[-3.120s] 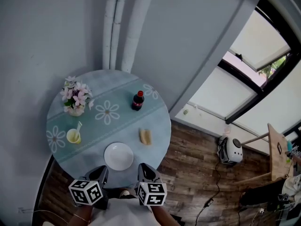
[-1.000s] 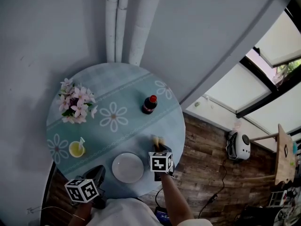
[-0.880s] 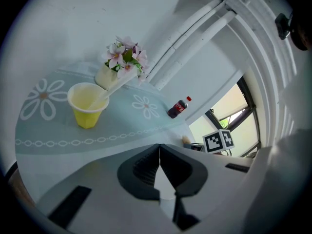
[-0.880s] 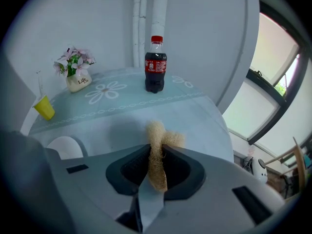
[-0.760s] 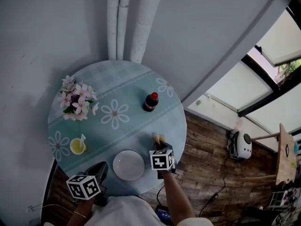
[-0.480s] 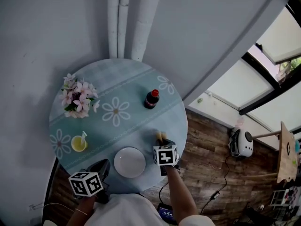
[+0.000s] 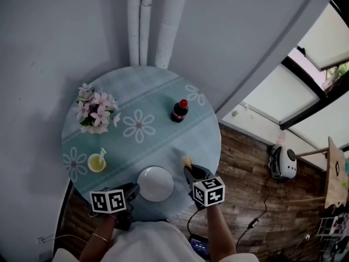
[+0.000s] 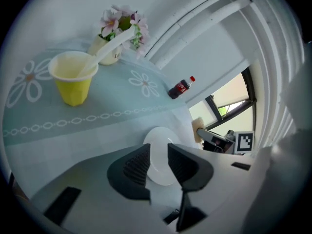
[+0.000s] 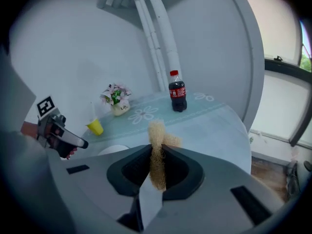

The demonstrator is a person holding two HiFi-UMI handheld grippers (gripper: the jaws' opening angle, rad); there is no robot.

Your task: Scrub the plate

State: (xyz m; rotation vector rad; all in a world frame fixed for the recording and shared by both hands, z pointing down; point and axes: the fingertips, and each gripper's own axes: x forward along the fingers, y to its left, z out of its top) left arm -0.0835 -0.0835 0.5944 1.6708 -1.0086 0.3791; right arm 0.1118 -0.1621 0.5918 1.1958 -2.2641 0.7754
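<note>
1. At the far left of the round counter (image 7: 163, 146), a small vase of flowers (image 7: 98, 109) stands toward the back. A yellow cup (image 7: 97, 162) with a stick in it stands nearer to you.
2. Your left tool (image 8: 158, 152) is at the counter's near edge, pointing down at a slant. Its jaws have just been opening and now stand apart. The near rim of the plate shows between them, but the pads are not pressing on it.
3. The white plate (image 7: 155, 183) lies flat on the counter at the near edge, between your two tools. It looks empty.
4. A dark soda bottle (image 7: 179, 111) with a red cap stands upright toward the back, well apart from the plate.
5. Your right tool (image 9: 157, 155) is just to the right of the plate. Its jaws have just been closing and now grip a tan, fibrous scrubber (image 9: 157, 133), which sticks up past the jaw tips. I cannot tell whether the scrubber touches the counter.
</note>
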